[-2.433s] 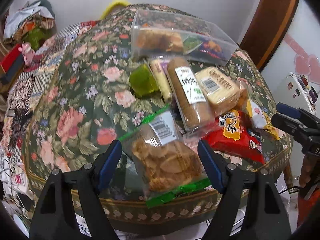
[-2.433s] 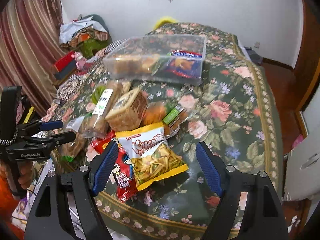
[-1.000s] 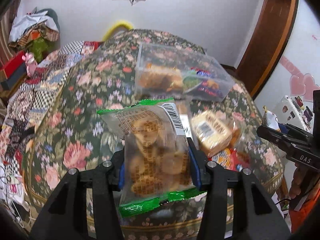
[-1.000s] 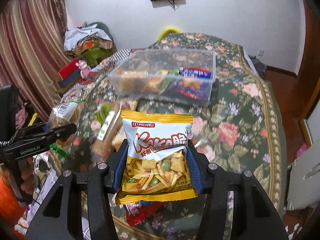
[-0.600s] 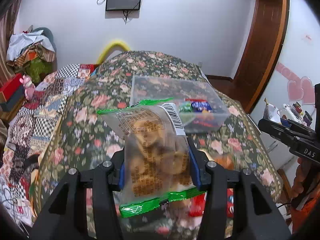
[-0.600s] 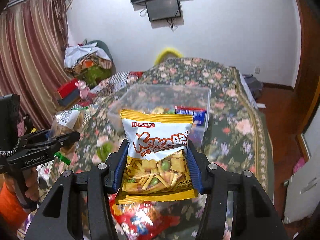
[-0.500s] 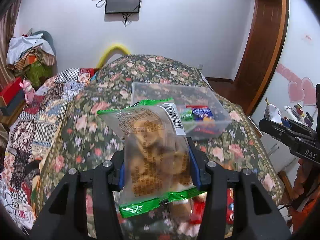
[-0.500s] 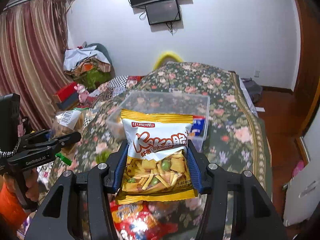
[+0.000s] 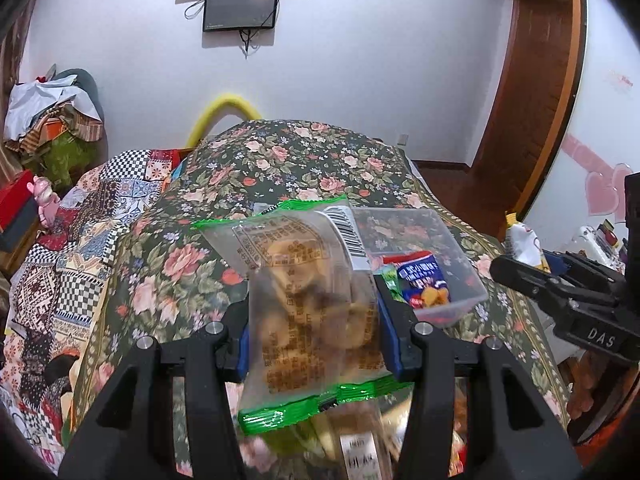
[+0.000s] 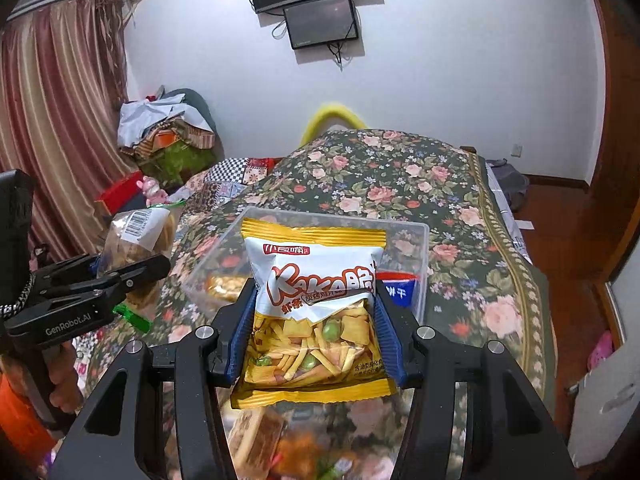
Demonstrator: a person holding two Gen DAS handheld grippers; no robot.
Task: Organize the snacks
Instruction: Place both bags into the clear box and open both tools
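You're mid-carry: left claw [image 9: 314,334] clamps the cookie bag [image 9: 308,304], right claw [image 10: 314,338] the yellow snack bag [image 10: 314,312]; next, lower both into the clear bin [image 10: 416,240] at twelve o'clock.

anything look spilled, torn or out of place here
Nothing stands out. The left gripper grips a sealed clear cookie bag and the right gripper a sealed yellow snack bag, both intact. The clear bin sits upright on the floral cloth. More snacks below are too blurred to judge.
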